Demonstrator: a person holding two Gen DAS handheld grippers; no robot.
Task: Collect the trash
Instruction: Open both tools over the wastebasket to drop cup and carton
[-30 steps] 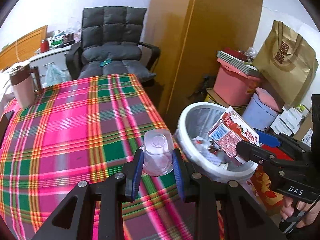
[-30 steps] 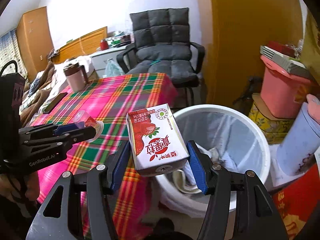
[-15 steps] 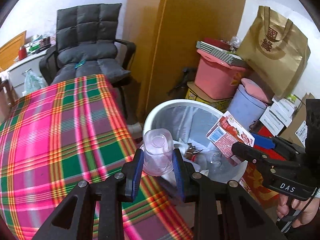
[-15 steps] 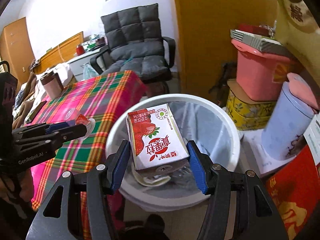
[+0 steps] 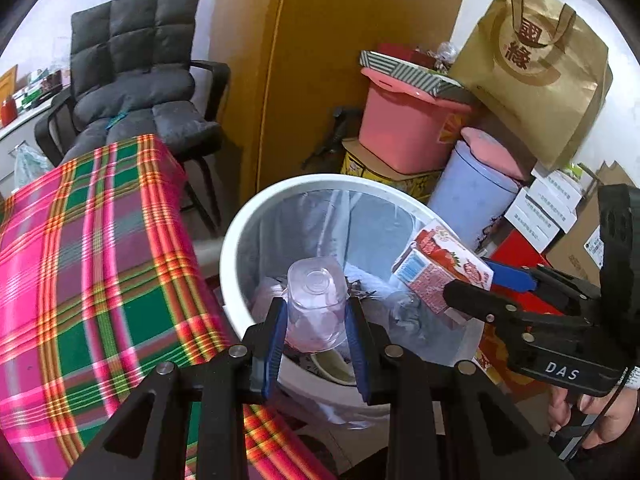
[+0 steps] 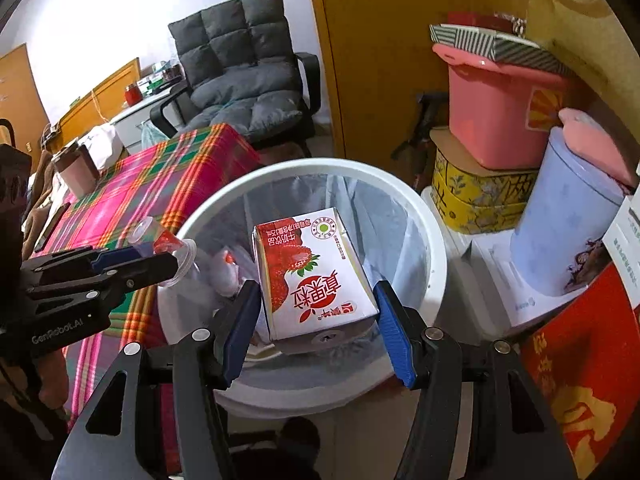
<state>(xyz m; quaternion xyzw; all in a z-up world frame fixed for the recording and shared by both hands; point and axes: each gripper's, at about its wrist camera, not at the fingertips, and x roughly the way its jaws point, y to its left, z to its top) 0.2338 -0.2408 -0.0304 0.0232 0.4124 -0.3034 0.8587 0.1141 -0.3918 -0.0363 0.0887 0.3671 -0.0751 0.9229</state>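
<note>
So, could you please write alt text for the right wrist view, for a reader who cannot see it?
The right gripper holds a red and white strawberry milk carton over a white lined trash bin. At left, the left gripper holds a clear plastic cup at the bin's edge, beside a table with a pink and green plaid cloth.

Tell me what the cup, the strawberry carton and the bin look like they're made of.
Cup: clear thin plastic, glossy; the bin's contents show through it.
Strawberry carton: coated paperboard, smooth printed faces, folded edges.
Bin: probably white plastic, smooth rim, lined with a filmy translucent bag.
</note>
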